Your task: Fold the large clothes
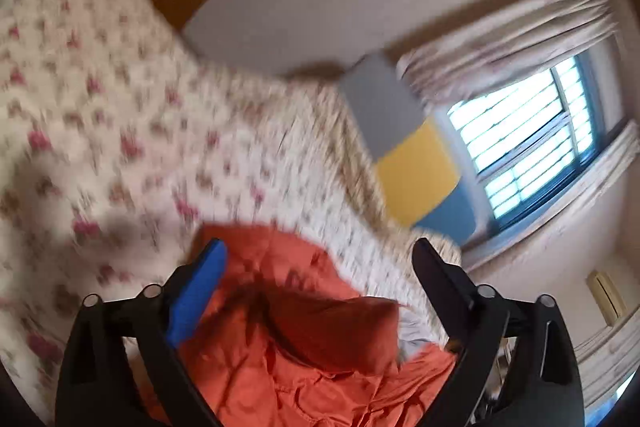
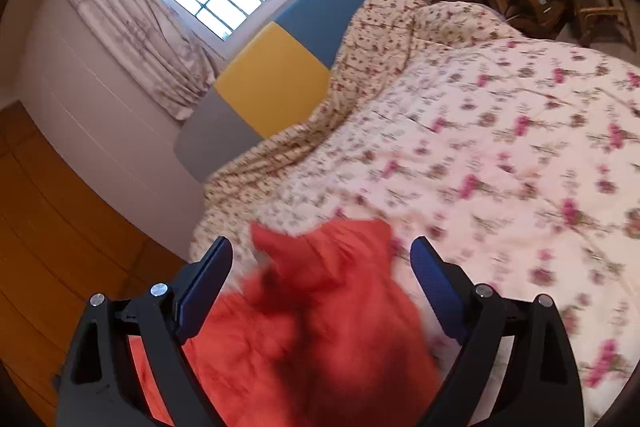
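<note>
The orange garment point(image 2: 320, 307) lies crumpled on the floral bed quilt point(image 2: 500, 147), directly below and ahead of both grippers. The left gripper point(image 1: 320, 267) stands released, jaws wide, with cloth beneath them but no pad pressing it. The right gripper point(image 2: 322, 263) is likewise released over a blurred peak of fabric. Both hands sit about equally near. The heap is too bunched to show a clear long axis or heading.

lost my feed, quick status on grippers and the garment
Left gripper open, right gripper open. Orange garment loose on floral bedspread, between both jaws. Nothing blocking.
</note>
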A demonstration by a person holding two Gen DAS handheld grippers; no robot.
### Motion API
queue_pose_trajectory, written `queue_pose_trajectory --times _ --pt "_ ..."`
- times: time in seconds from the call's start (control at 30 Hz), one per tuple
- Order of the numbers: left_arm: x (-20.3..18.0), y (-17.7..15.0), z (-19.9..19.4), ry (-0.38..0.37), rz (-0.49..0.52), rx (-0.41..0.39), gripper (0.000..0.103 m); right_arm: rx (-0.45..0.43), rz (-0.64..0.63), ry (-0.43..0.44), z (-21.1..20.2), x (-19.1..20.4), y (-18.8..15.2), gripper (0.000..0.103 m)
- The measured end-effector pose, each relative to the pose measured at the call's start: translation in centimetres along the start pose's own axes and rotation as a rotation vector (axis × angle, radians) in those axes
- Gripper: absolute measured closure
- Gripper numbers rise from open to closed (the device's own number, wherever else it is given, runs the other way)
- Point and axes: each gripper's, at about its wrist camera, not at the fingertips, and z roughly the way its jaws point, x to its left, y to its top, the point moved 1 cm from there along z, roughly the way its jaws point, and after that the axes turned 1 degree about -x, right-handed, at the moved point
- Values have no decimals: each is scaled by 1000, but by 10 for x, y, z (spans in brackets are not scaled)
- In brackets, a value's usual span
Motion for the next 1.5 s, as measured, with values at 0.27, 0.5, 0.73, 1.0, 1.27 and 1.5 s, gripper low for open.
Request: queue_pose_trajectory --times 0.27,0.5,0.73,1.0,1.27,1.5 --pt "31 -72 -2 67 104 218 6 170 1 -26 -8 -45 -56 11" --pt "31 -115 23 125 207 305 6 299 16 61 24 -40 -75 25" --pt "24 -124 17 144 245 375 65 290 2 74 11 -22 -81 72" --pt "15 -133 -35 80 272 395 75 281 22 102 -38 -21 -86 77" --pt "27 -157 -77 82 269 412 58 303 13 46 -90 -37 -105 57" --pt "9 -142 -120 140 285 224 49 133 0 -29 -128 -34 -83 38"
